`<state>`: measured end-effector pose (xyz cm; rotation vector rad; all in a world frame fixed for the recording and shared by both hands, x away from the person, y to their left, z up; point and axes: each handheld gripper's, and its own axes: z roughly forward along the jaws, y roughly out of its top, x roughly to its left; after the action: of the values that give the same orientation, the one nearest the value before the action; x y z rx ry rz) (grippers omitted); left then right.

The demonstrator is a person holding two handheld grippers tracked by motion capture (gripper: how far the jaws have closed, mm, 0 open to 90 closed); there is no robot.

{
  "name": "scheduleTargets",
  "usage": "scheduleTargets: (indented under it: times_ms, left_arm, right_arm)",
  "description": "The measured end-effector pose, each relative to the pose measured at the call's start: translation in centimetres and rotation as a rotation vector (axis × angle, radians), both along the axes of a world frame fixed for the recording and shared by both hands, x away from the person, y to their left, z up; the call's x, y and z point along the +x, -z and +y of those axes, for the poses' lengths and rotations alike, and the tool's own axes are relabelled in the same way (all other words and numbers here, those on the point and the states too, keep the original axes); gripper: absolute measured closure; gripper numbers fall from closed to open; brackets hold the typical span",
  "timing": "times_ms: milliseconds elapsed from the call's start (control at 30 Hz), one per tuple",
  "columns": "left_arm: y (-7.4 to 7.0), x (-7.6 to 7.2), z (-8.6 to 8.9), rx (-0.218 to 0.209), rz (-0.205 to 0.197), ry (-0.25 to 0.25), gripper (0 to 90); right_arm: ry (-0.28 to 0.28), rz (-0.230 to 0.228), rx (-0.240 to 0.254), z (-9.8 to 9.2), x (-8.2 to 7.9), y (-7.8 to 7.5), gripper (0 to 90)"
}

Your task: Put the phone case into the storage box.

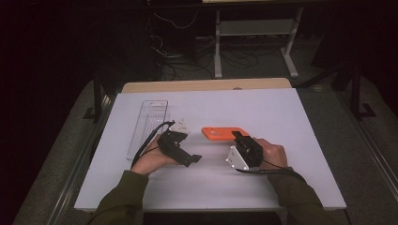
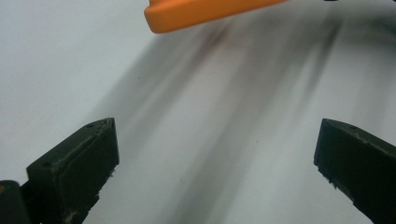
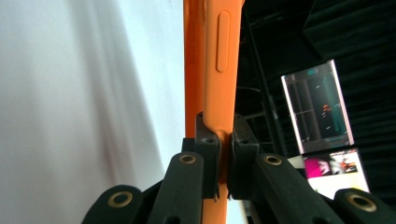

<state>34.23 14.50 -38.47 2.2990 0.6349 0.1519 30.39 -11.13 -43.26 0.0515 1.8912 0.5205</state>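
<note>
surface: white table (image 1: pixel 263 108) | room: dark, cables | right gripper (image 3: pixel 223 154) clamped on orange case (image 3: pixel 212 70) | left gripper (image 2: pixel 215 163) apart

No readable text, label, brand or number. Orange phone case (image 3: pixel 212 70) plain. Screen (image 3: pixel 322 121) in right gripper view too blurred to read.

orange phone case (image 2: pixel 205 14): cut off by top edge (left gripper view) | near end hidden between jaws (right gripper view)

Left hand-held gripper (image 1: pixel 195 158) agape, right hand-held gripper (image 1: pixel 236 136) clamped
</note>
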Motion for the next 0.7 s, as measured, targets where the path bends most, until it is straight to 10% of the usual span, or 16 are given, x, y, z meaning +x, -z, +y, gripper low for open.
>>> scheduleTargets:
  times_ms: [433, 700]
  left_arm:
    - [0.0, 0.2, 0.1, 0.009, -0.01, -0.008, 0.0]
    - [0.0, 0.2, 0.2, 0.006, -0.006, -0.027, 0.0]
  right_arm:
    - [0.05, 0.079, 0.088, -0.3, 0.8, -0.6, 83.7]
    - [0.116, 0.195, 0.249, -0.9, 1.3, -1.2, 83.7]
